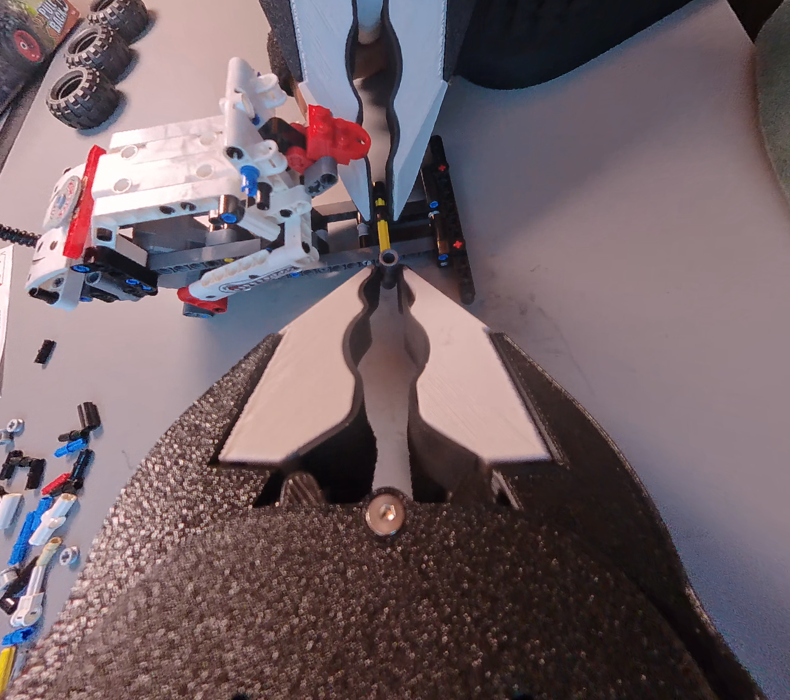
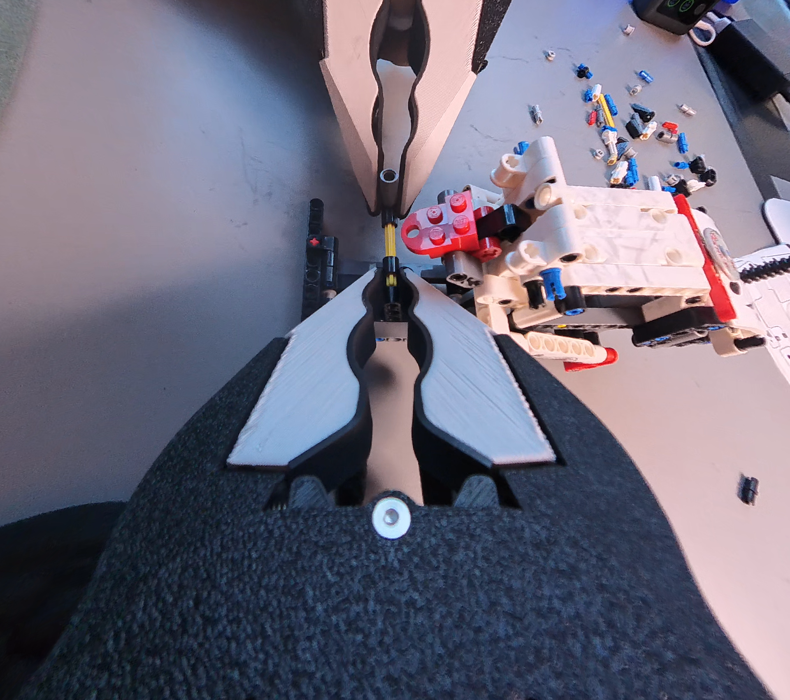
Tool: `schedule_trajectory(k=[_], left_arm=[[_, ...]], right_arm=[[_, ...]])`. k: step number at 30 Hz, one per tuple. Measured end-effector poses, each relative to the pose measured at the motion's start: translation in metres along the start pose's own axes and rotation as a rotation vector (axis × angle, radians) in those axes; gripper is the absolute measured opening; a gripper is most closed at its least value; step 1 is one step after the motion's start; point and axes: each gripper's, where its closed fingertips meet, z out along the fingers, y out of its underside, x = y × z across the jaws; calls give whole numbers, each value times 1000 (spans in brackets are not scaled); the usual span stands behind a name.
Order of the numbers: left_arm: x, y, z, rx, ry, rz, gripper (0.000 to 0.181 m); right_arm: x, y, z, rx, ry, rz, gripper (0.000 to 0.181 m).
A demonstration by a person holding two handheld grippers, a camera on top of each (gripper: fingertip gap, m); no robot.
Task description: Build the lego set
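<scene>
Clenching the grey sleeve, left claw is facing right claw, which is gripping the yellow axle; both lying along one line at the truck's rear, above the tabletop.

Even indoor light falls on the pale table, with soft shadows pooling beneath the left gripper and the right gripper. Glare whitens the lego model and bleaches its panels. Both wide-angle views bend sharply at the edges. Loose pieces and the tyres look slightly soft; a bluish cast tints the right wrist view.
</scene>
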Motion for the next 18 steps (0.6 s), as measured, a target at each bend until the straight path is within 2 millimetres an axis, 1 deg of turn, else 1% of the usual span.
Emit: schedule_trajectory(k=[7,10,18], left_arm=[[-1,-3,6,-10,2,38,6],[-2,-3,6,-1,14,16,6],[-3,-5,10,-19,6,23,6]], right_arm=[[0,0,0,2,-7,2,6],[1,1,-1,3,-6,6,6],[1,2,-2,4,-11,10,5]])
